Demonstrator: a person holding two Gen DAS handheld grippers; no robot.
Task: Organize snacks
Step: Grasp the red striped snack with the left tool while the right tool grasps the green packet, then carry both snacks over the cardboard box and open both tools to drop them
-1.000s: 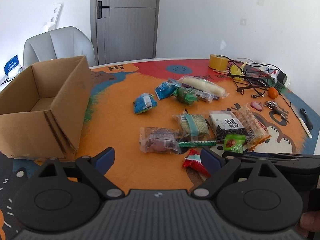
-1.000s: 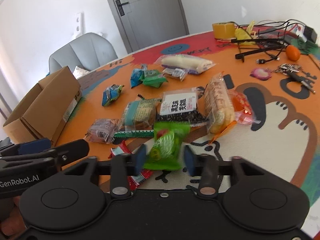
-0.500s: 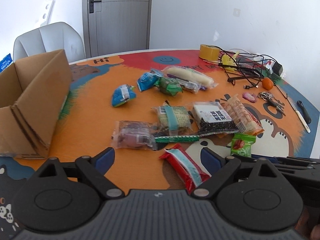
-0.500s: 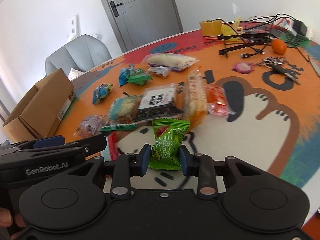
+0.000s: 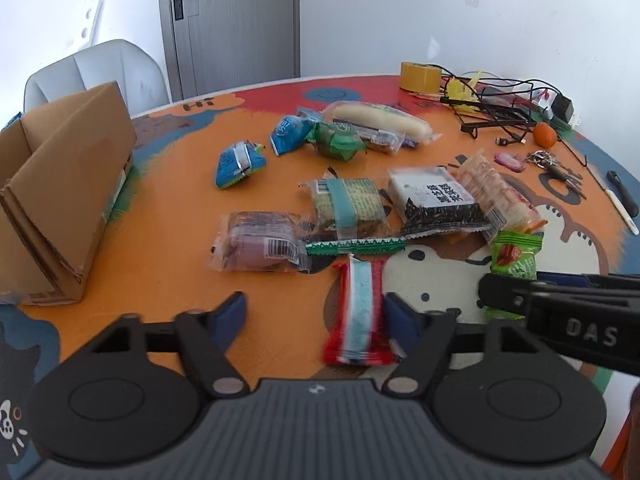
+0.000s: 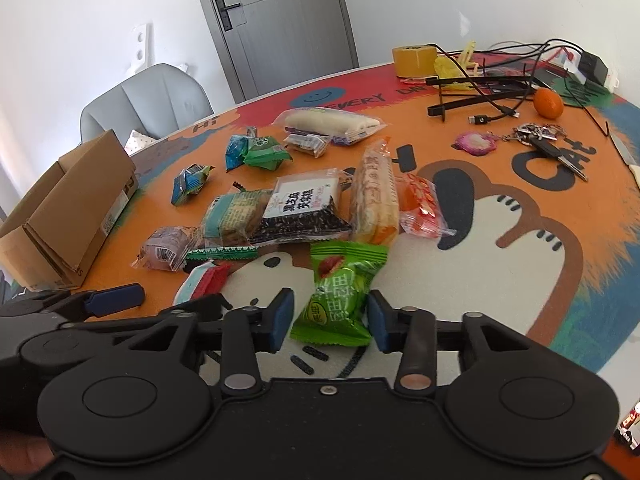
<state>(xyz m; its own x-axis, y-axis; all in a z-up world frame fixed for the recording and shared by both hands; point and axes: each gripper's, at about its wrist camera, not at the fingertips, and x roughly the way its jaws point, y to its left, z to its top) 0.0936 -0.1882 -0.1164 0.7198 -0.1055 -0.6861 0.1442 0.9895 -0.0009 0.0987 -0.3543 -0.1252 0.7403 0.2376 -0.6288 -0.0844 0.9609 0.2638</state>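
Right gripper [image 6: 329,320]: fingers apart, straddling the green packet [image 6: 339,294], which lies flat on the mat [image 6: 500,280]; neither pad touches, so apparently set for a grasp.
Left gripper [image 5: 314,316]: fingers wide apart; red packet [image 5: 359,316] lies beside its right finger.
Box [image 5: 68,184]: open, at the mat's left; probable destination.
Snacks [image 6: 304,208]: clustered mid-mat.
Open room: bare mat between box and snacks; cables [image 6: 492,88] crowd the far right.

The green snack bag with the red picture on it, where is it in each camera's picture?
Left wrist view: green snack bag sits far right, middle height, partly behind the right tool.
Right wrist view: the bag lies low in the center, between the right tool's open fingers.
Shared landmark: the cardboard box, at the left edge in both.
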